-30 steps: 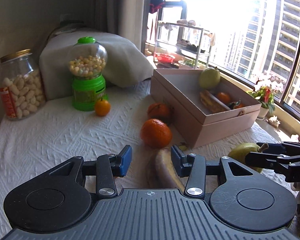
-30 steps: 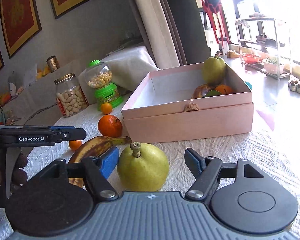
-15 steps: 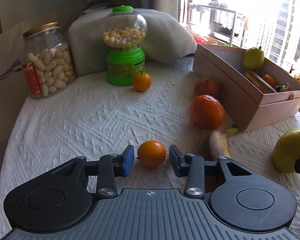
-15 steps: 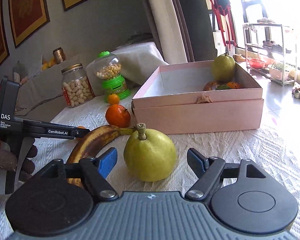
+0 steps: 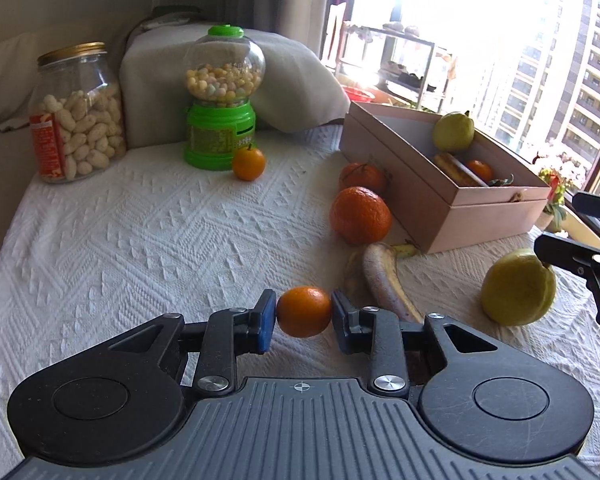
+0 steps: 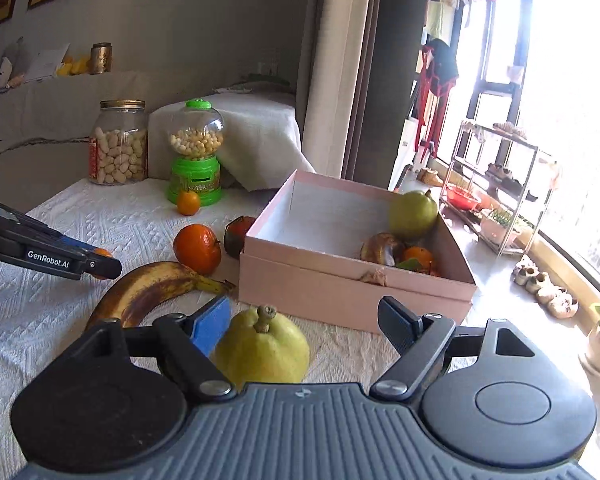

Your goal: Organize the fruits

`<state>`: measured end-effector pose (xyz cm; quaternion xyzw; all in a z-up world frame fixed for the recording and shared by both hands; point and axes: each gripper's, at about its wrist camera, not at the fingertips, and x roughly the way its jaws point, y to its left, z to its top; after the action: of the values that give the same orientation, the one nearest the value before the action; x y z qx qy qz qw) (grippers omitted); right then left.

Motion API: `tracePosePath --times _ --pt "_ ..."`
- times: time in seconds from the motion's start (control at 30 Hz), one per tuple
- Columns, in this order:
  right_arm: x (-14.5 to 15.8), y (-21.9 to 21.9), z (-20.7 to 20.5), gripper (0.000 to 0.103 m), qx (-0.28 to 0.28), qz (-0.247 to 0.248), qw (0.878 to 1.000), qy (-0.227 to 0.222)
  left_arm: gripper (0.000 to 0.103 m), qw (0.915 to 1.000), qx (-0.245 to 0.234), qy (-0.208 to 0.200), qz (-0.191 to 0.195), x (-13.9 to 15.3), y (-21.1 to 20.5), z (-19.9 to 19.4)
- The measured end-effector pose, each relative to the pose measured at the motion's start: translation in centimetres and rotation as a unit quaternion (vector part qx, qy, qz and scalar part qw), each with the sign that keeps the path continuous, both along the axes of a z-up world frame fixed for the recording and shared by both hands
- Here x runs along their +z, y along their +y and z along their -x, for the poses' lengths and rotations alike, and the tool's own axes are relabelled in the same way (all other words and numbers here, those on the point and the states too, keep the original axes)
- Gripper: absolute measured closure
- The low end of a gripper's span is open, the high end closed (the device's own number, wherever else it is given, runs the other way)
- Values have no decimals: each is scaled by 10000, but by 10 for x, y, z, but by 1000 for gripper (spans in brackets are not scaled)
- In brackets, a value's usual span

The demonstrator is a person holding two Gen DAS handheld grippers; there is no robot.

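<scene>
Left tongs [image 5: 304, 312] pinch a small orange [image 5: 304, 312] between both pads, apparently just clear of the white textured cloth [image 5: 119, 232] on the counter; the grip sits across the fruit's widest part, probably so the round skin cannot roll out. Right tongs [image 6: 304, 320] are spread wide around a yellow-green pear [image 6: 263, 346]; the blue pad lies just beside the pear's left flank, the other finger well apart, so no grip is made yet. The stem points up between the fingers, which suits a sideways closing.

Pink box [image 6: 352, 292], open, on the cloth to the right: it holds 1 green pear [image 6: 412, 210] in the far corner, 1 browned banana [image 6: 380, 246] and 1 small orange fruit [image 6: 416, 256] with a green leaf; most of its floor is bare. Judged destination for the loose fruit.

Loose on the cloth: 1 spotted banana [image 6: 151, 288], 1 large orange [image 6: 197, 248], 1 darker red-orange fruit [image 6: 237, 232] touching the box wall, 1 small orange [image 6: 188, 202] beside the green dispenser [image 6: 195, 152] of pale sweets. A glass jar [image 6: 117, 142] with a gold lid holds peanuts in the shell.
</scene>
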<state>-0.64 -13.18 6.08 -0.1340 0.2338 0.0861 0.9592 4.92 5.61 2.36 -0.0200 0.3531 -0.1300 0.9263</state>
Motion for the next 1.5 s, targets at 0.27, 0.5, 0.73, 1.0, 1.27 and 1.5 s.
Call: tracePosePath --times 0.27,0.5,0.73,1.0,1.27,1.5 --pt "16 65 -38 15 838 60 9954 454 68 9997 185 -143 53 -3 18 18" --pt "5 112 -95 41 762 268 9903 1130 68 9981 507 -174 306 -10 45 18" --pt "-12 121 -126 57 594 -63 9849 1626 68 9960 631 -289 555 -11 59 19" --pt "18 115 -108 56 1156 -314 9840 1320 68 9958 590 -296 629 -14 58 20" --pt "-1 108 -130 36 913 -407 9768 1895 68 9960 570 -298 617 -14 57 20" --pt "-22 111 -145 36 587 -325 9747 2131 68 9962 538 -275 633 -15 57 20"
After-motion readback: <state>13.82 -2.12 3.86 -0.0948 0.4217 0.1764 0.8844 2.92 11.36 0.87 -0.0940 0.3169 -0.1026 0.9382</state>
